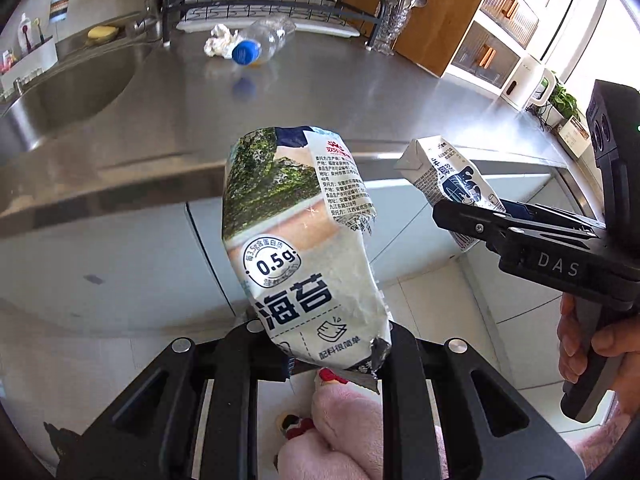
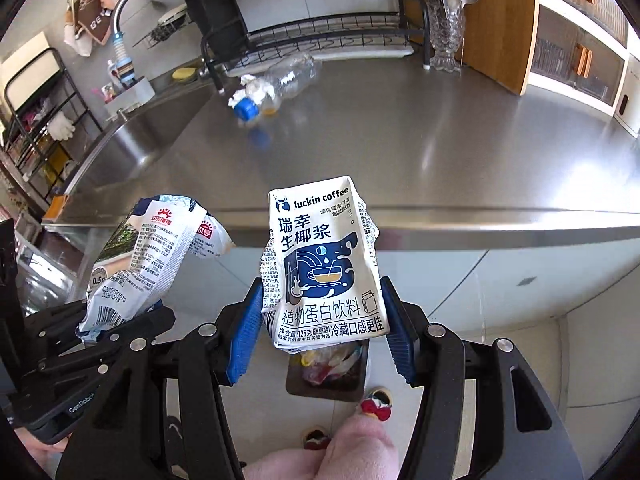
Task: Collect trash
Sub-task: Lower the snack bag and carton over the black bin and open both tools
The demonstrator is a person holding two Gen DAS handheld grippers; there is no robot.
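Two grippers, each pinching trash past the counter's (image 2: 440, 152) front edge.
Left gripper (image 1: 320, 360) clamps a seaweed packet (image 1: 296, 240); right gripper (image 2: 320, 328) squeezes a coffee carton (image 2: 324, 264) above a floor bin (image 2: 332, 376).

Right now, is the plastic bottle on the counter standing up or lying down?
Lying down. The plastic bottle rests on its side on the steel counter, blue cap toward the camera, beside a crumpled tissue.

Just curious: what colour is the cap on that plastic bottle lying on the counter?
Blue. The cap shows best in the left wrist view.
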